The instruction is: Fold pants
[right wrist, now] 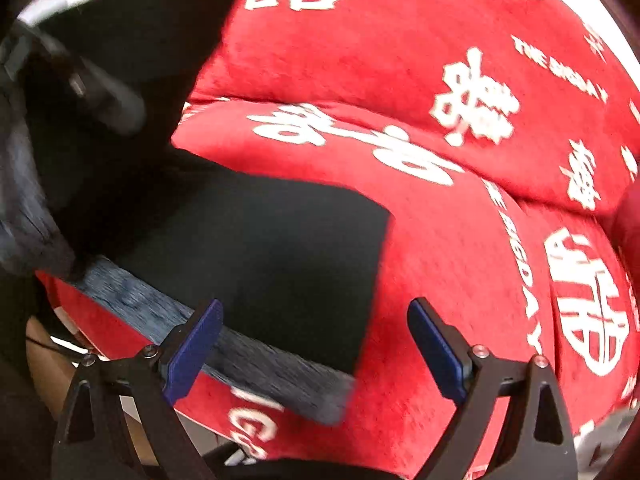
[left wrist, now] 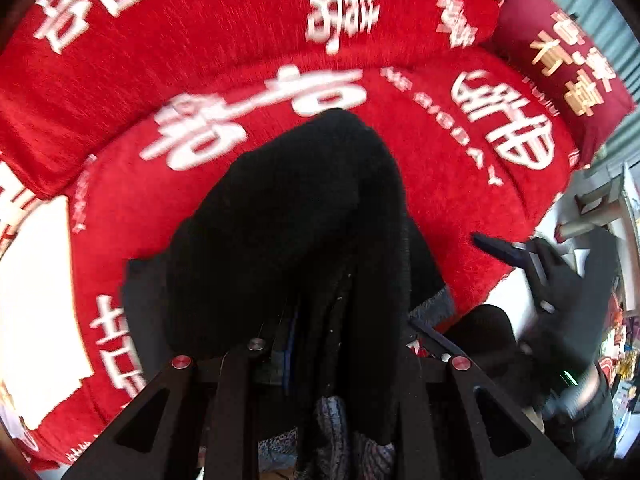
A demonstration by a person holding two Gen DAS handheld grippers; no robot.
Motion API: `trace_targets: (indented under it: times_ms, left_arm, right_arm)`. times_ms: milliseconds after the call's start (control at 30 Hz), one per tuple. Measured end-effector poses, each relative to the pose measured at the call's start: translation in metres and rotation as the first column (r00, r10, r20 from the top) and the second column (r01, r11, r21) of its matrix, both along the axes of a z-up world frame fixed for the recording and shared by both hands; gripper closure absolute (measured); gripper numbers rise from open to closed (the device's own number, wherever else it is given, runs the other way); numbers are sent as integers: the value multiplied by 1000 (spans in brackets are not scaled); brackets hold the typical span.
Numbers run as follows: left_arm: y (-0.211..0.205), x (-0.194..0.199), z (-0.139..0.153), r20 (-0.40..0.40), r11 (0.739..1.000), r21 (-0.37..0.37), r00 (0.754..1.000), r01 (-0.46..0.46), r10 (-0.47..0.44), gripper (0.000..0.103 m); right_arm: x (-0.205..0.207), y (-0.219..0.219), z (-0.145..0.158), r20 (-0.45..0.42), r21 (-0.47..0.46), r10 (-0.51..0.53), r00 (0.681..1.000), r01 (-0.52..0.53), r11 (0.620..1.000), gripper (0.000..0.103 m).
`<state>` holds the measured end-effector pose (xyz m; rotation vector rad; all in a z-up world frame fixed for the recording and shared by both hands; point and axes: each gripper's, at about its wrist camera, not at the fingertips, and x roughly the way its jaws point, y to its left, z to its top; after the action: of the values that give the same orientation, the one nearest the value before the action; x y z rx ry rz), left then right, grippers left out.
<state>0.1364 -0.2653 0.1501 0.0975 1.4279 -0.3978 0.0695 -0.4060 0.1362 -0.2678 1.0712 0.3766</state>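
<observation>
Red sofa cover (right wrist: 460, 248) carries the pants (right wrist: 256, 248) lengthwise leftward; my left gripper (left wrist: 320, 320) clamps their lifted end, right gripper (right wrist: 316, 340) spread empty.

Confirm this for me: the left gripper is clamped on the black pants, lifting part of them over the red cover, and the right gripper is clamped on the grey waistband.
One thing is wrong: the right gripper is not clamped on the grey waistband. The right wrist view shows its blue pads wide apart, holding nothing. The left gripper is indeed shut on the black pants, lifted over the red cover.
</observation>
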Motion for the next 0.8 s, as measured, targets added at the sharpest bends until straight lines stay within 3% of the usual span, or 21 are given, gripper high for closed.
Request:
trace_targets:
  times_ms: [167,267,300,333,433,633,800]
  left_arm:
    - [-39,5,-56,-48,993,113,998,46,-41,79]
    - [-44,3,-65,-54,996,85,998,39,-34,54]
    - [-46,2,-62,-70,998,42,997,36,-33,35]
    - [-48,1,-58,-82,999,6,996,38,-37,24]
    - [-53,-6,-36,-49,998,-6,997,64,-64,24]
    - [-22,-14,14,26,990,-129,998,60,-57,23]
    - [43,-18,-4,27,996,-64,998,-55,57,23]
  right_arm:
    - [-3,-17,-6,-18,14,-49,999,49,999,8]
    - [-11,-23,-8,-24,20,-66,998,66,998,8]
    - [-11,-26,-9,-27,27,-71,997,72,997,8]
    - [-12,-28,-9,-31,35,-75,997,76,997,8]
    - [-18,-34,-9,-50,72,-82,995,86,994,8]
    - [-24,-33,-4,-90,232,-22,996,42,972,8]
    - [-12,-33,-4,-129,384,36,991,17,923,6]
